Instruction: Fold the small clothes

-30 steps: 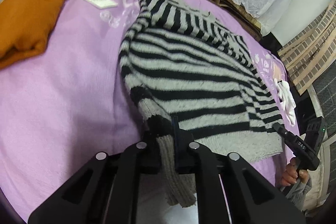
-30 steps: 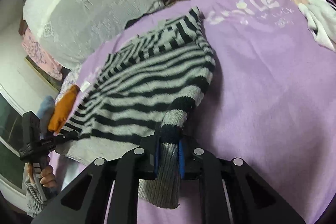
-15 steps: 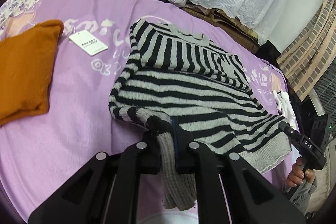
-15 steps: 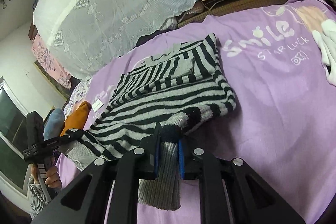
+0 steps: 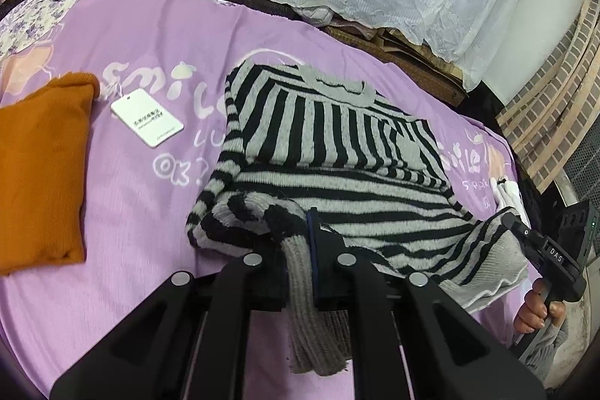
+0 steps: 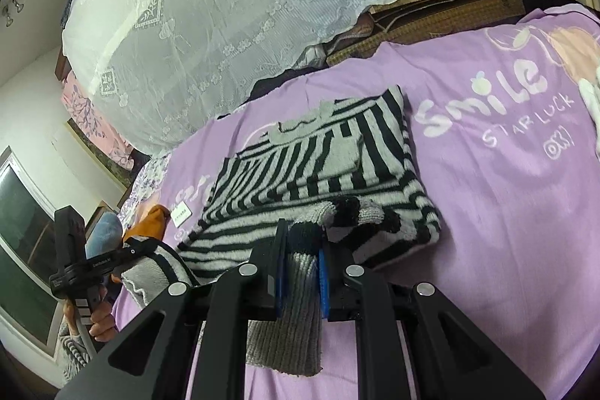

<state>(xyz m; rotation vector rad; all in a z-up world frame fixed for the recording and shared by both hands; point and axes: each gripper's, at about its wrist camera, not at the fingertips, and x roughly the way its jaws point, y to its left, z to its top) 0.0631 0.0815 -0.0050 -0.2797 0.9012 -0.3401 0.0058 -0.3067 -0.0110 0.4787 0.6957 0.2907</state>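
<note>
Left gripper and right gripper each clamp a grey hem corner of the striped sweater, frame centre on the purple sheet; bare sheet lies left and right

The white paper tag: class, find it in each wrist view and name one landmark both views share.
Left wrist: tag upper left, beside the orange cloth.
Right wrist: tag small, left of centre.
Shared landmark: striped sweater.
</note>
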